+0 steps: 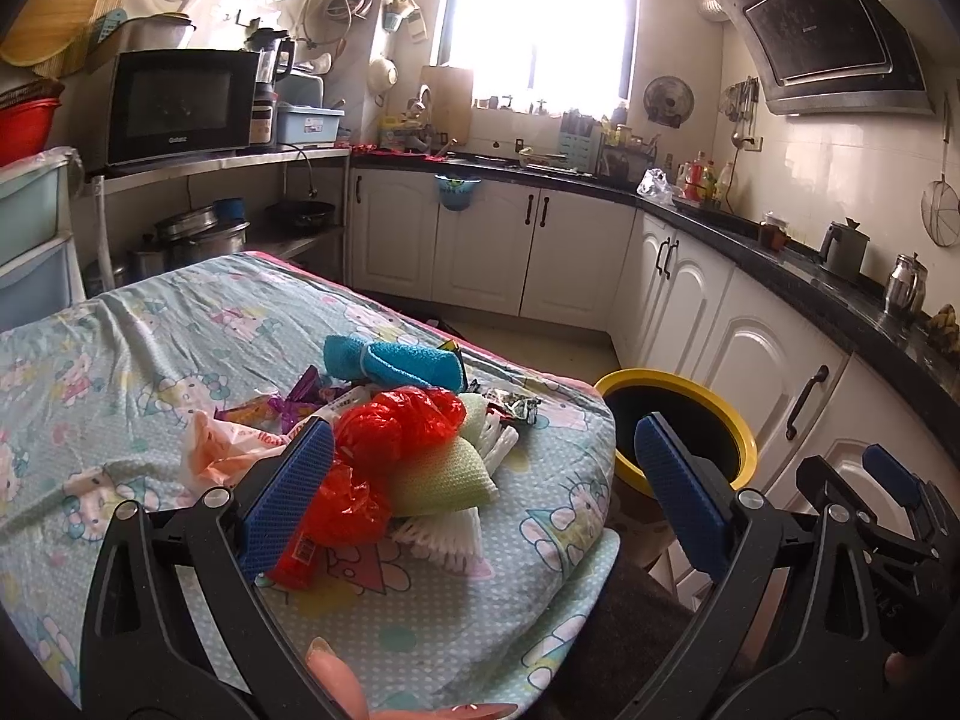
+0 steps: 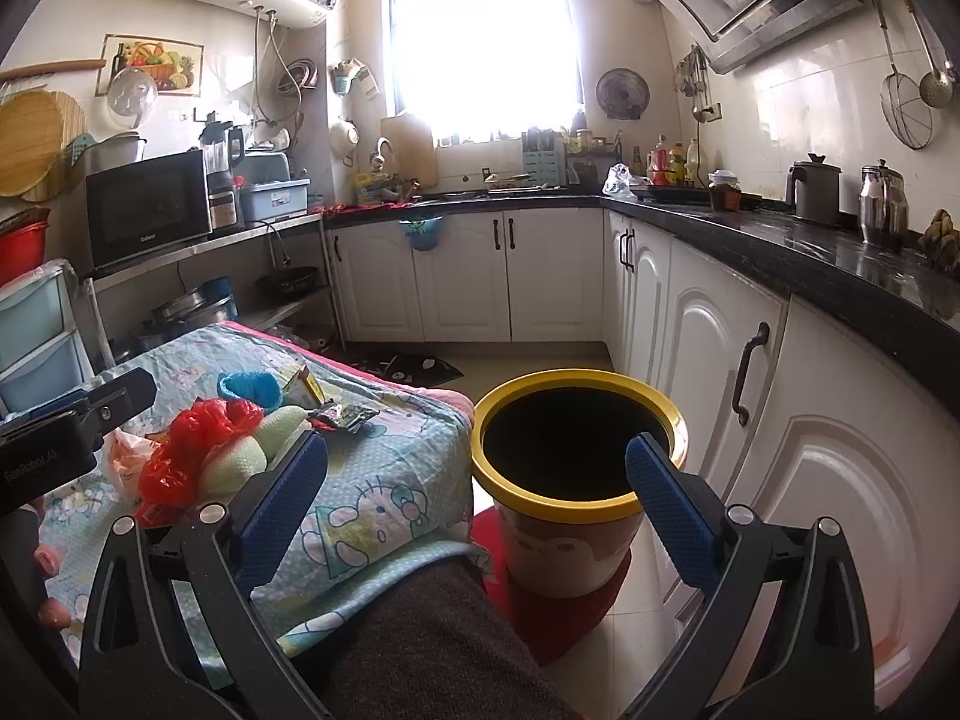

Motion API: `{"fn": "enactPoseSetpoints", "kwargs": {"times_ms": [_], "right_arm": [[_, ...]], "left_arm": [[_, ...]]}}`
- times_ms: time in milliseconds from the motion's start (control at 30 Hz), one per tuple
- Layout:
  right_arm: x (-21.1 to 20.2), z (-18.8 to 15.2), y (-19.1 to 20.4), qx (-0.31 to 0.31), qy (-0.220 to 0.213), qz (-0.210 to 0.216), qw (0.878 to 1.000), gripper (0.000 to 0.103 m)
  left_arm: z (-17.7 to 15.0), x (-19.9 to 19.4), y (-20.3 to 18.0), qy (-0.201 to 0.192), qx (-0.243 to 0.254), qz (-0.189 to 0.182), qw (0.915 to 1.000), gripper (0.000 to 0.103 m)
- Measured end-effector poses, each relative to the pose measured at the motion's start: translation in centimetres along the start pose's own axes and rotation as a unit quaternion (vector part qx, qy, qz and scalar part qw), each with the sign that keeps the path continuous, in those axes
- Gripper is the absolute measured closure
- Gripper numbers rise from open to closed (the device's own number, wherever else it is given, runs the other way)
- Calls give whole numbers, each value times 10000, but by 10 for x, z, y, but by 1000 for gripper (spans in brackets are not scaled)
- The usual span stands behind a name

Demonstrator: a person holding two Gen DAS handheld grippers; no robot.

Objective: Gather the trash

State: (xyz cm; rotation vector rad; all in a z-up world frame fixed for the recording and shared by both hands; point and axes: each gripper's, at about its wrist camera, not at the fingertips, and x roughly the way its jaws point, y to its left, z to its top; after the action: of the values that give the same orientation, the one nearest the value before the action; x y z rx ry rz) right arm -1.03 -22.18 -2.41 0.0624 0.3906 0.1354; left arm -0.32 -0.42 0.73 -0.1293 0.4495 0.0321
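A heap of trash lies on the cloth-covered table [image 1: 150,324]: a crumpled red plastic bag [image 1: 390,426], a pale green foam net [image 1: 444,474], a blue cloth [image 1: 396,360], snack wrappers [image 1: 516,405] and a thin pink bag [image 1: 222,450]. My left gripper [image 1: 483,486] is open just in front of the heap, with its left pad beside the red bag. To the table's right, a yellow-rimmed bin [image 2: 576,438] stands on the floor. My right gripper [image 2: 477,495] hangs open and empty, near the bin's front rim. The red bag [image 2: 192,450] also shows in the right wrist view.
White cabinets [image 2: 708,360] under a black counter [image 2: 840,258] run along the right and back. A microwave [image 1: 180,102] sits on a shelf at the left, with plastic drawers [image 1: 30,228] beside the table. The bin rests on a red mat [image 2: 570,612]. A dark-trousered knee [image 2: 432,648] is below.
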Motion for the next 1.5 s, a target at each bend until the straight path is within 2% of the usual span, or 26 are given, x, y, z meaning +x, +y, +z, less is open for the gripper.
{"fn": "enactPoseSetpoints", "kwargs": {"times_ms": [567,833,1100,1500], "right_arm": [[0,2,-1,-2,0,15,10000,6],[1,9,14,-139,48,216,9997,6],[11,21,36,-401,98,682,9968,6],[49,44,97,-664,595,1689,9816,6]], "left_arm": [[4,-2,3,-61,-49,23,10000,11],[5,-2,15,-96,-157,202,9996,11],[10,-4,43,-147,-392,418,9982,11],[22,-11,110,-239,-903,1043,9901,11]]}}
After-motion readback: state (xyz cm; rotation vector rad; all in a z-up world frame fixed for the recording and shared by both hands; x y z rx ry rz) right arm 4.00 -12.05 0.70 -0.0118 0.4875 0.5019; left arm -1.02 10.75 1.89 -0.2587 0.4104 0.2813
